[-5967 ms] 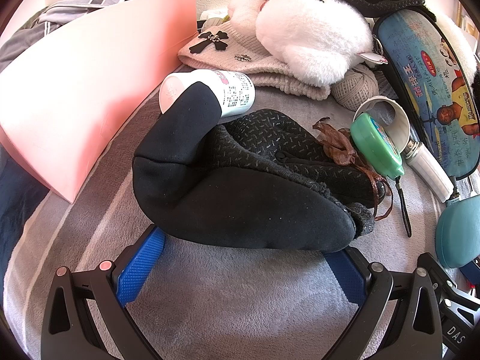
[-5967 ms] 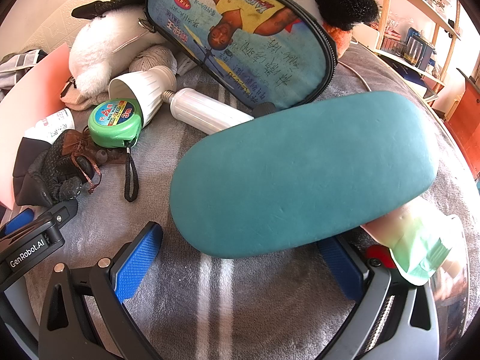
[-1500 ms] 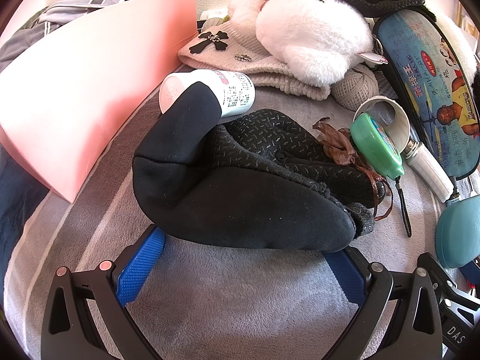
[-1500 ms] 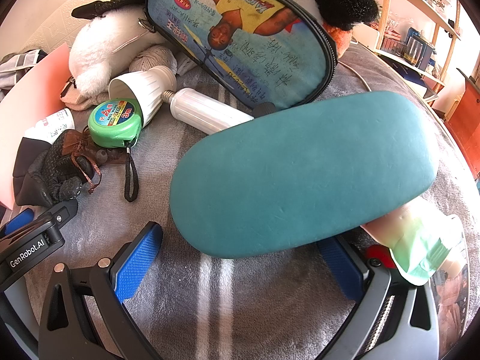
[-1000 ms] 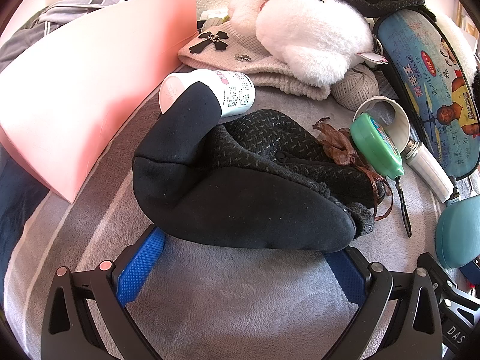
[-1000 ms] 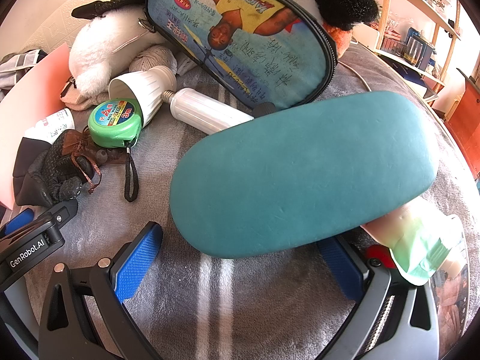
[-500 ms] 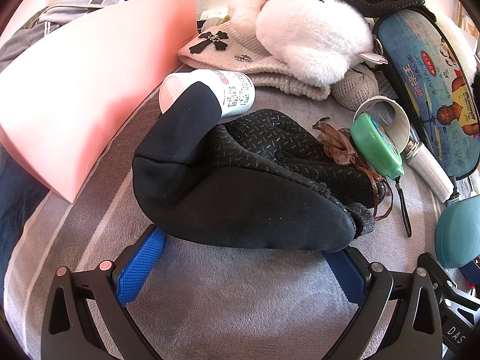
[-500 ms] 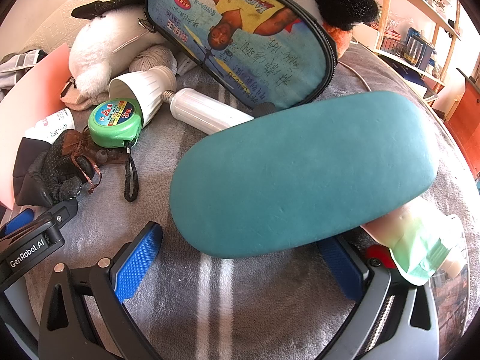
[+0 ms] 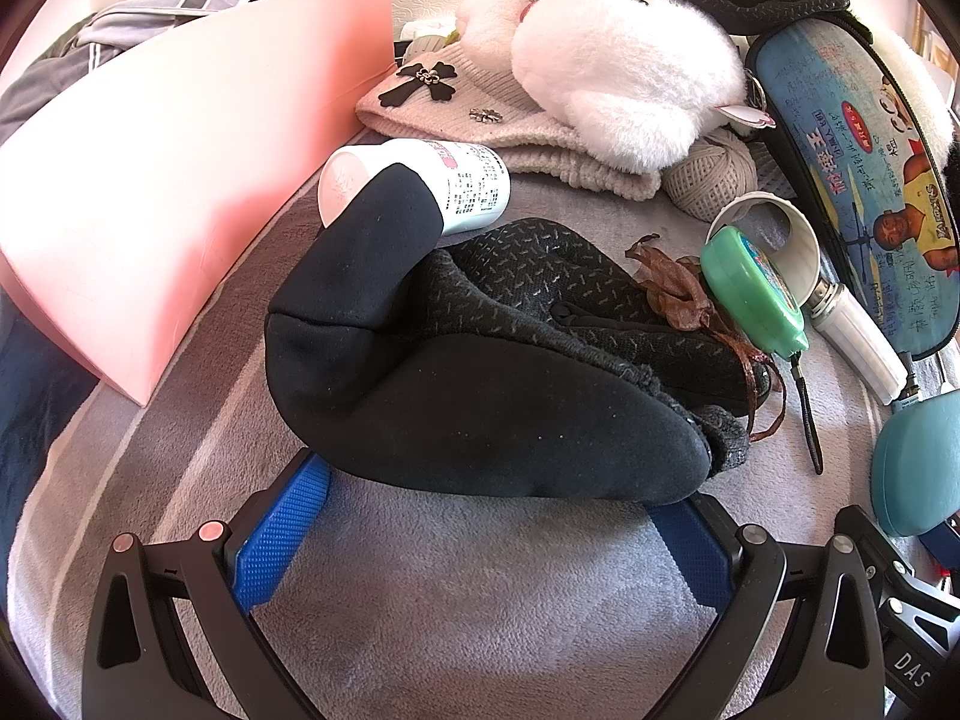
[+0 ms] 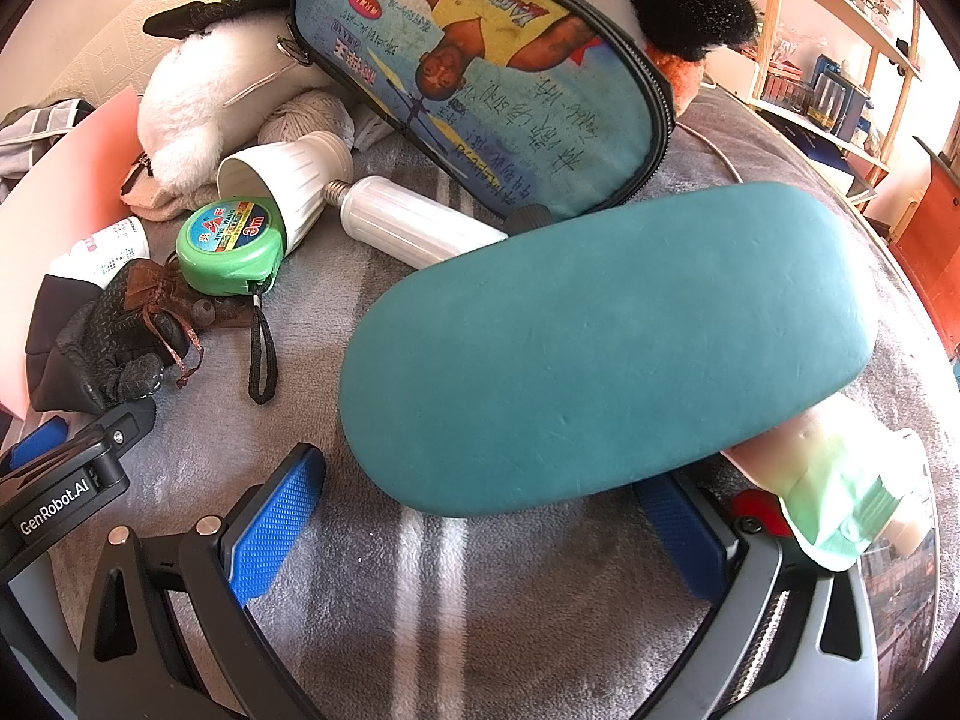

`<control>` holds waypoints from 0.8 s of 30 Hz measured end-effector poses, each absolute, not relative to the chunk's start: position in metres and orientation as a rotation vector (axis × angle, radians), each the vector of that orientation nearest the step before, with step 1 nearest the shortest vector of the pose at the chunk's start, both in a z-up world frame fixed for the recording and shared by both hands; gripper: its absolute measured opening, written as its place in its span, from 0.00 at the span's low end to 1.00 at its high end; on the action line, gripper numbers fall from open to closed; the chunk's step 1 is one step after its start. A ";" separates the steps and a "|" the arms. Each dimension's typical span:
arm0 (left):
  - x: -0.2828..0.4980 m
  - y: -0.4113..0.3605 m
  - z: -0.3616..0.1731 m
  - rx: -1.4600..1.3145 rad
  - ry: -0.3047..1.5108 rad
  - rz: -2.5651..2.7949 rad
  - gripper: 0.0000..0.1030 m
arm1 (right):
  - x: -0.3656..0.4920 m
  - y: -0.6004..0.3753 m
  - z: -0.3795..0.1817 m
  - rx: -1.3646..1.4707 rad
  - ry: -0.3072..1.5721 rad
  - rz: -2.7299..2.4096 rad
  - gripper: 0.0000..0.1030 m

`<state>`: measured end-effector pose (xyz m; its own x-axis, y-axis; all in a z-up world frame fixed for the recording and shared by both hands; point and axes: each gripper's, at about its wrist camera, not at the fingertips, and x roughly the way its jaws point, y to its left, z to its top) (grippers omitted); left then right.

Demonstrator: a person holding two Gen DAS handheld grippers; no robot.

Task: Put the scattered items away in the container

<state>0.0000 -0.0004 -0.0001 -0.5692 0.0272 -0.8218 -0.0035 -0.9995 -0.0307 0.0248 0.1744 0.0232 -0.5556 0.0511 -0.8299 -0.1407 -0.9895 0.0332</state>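
In the left wrist view a black glove [image 9: 480,378] lies on the grey blanket just beyond my open left gripper [image 9: 486,534]; its blue pads sit wide on either side of the glove's near edge. The pink container [image 9: 168,168] stands at the left. In the right wrist view a teal glasses case [image 10: 606,336] lies just beyond my open right gripper [image 10: 480,516]; its pads flank the case's near edge. The case also shows in the left wrist view [image 9: 918,462].
A white bottle [image 9: 420,186], a beige knit hat [image 9: 498,120], a white plush toy [image 9: 624,72], a twine ball [image 9: 714,174], a green tape measure [image 10: 231,246], a white bulb [image 10: 384,216], a printed zip pouch [image 10: 492,72] and a pale green tube [image 10: 834,492] lie around. Shelves stand far right.
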 end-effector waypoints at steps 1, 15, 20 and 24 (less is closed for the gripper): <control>0.000 0.000 0.000 -1.450 -0.040 2.767 1.00 | 0.025 0.174 0.023 -1.422 0.145 2.675 1.00; 0.000 0.000 0.000 -1.450 -0.040 2.767 1.00 | 0.025 0.174 0.023 -1.422 0.145 2.675 1.00; 0.000 0.000 0.000 -1.450 -0.040 2.767 1.00 | 0.025 0.174 0.023 -1.422 0.145 2.675 1.00; 0.000 0.000 0.000 -1.450 -0.040 2.767 1.00 | 0.025 0.174 0.023 -1.422 0.145 2.675 1.00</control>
